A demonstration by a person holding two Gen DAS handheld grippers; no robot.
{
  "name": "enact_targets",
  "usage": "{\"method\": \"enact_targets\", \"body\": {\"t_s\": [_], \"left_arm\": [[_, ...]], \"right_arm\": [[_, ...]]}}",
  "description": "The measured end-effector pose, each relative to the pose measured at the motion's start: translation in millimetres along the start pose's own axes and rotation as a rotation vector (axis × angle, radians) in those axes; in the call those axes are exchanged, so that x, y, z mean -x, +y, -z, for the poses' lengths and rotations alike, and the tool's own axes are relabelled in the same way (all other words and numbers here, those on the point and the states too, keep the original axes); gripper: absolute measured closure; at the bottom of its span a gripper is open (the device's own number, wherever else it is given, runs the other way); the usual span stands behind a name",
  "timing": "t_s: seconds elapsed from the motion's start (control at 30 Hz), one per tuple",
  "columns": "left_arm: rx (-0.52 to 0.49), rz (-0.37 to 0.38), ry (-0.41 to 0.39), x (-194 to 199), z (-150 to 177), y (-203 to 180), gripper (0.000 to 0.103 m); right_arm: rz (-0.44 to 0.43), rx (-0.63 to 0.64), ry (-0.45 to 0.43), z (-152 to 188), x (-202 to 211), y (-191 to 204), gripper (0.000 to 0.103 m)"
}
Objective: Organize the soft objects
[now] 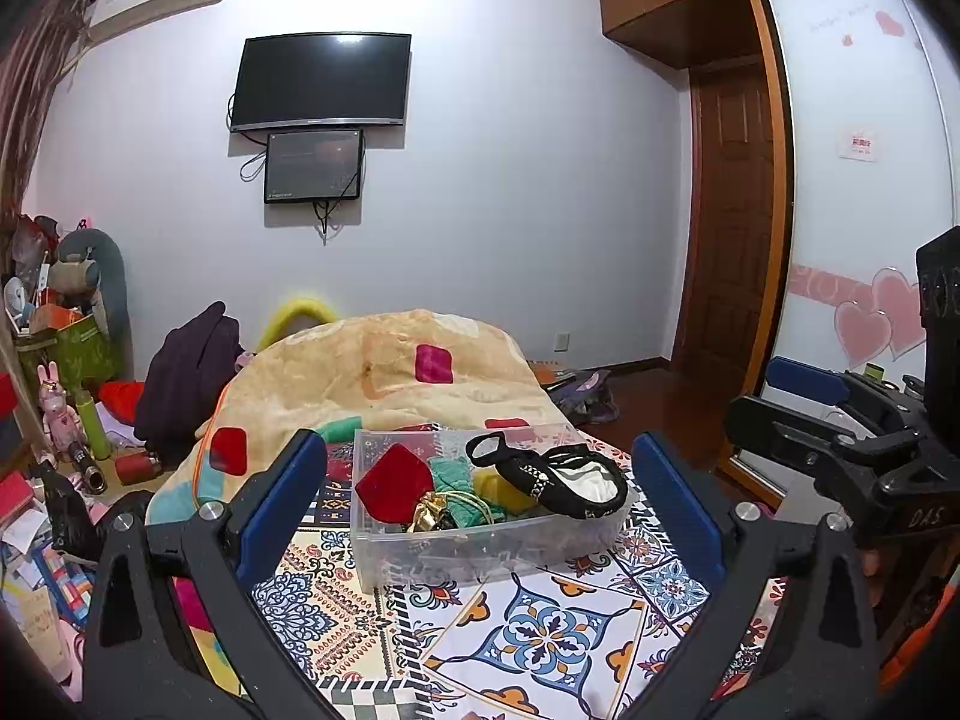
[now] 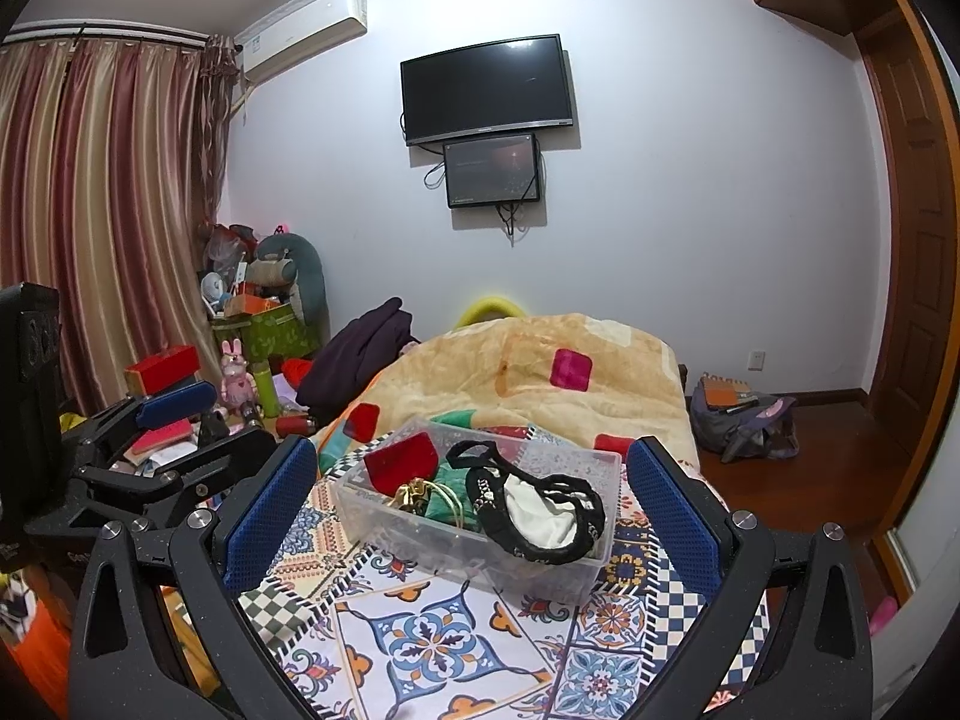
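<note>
The left tool (image 1: 474,492) stands with its blue-padded fingers (image 1: 282,492) spread wide and nothing between them; the right tool (image 2: 471,498) is spread just as wide and also holds nothing. Both hover above a patterned tile-print cloth (image 1: 540,630) on the bed, side by side, each showing at the edge of the other's view. Just ahead of both, framed by the open fingers, a clear plastic bin (image 1: 480,546) sits on that cloth. Inside it lie the soft objects: a red pouch (image 1: 393,483) leaning at the left end, a teal knitted piece (image 1: 456,477) beside it, something yellow (image 1: 495,489) partly hidden, a gold ribbon bundle (image 1: 432,510) near the front wall, and a black-trimmed white pouch (image 1: 570,480) draped over the right end, its black loop lifted above the rim. Behind the bin rises a heaped beige blanket (image 1: 384,360) with coloured squares, and a dark purple garment (image 1: 186,366) lies to its left. On the far wall hang a television (image 1: 321,81) and a smaller screen (image 1: 313,165) beneath it.
</note>
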State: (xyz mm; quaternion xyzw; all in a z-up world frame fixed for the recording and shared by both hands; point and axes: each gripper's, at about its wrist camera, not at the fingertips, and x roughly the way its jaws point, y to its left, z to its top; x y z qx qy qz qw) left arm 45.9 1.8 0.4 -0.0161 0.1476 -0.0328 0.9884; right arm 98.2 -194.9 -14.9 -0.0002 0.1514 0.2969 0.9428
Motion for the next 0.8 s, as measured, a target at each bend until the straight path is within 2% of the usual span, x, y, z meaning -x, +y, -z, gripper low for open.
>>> {"method": "enact_targets", "body": {"t_s": [0.8], "left_arm": [[0.028,0.015,0.023,-2.3,-0.7,6.2,0.0]], "right_arm": [[0.005,0.004,0.024,4.4,-6.5,2.5,0.0]]}}
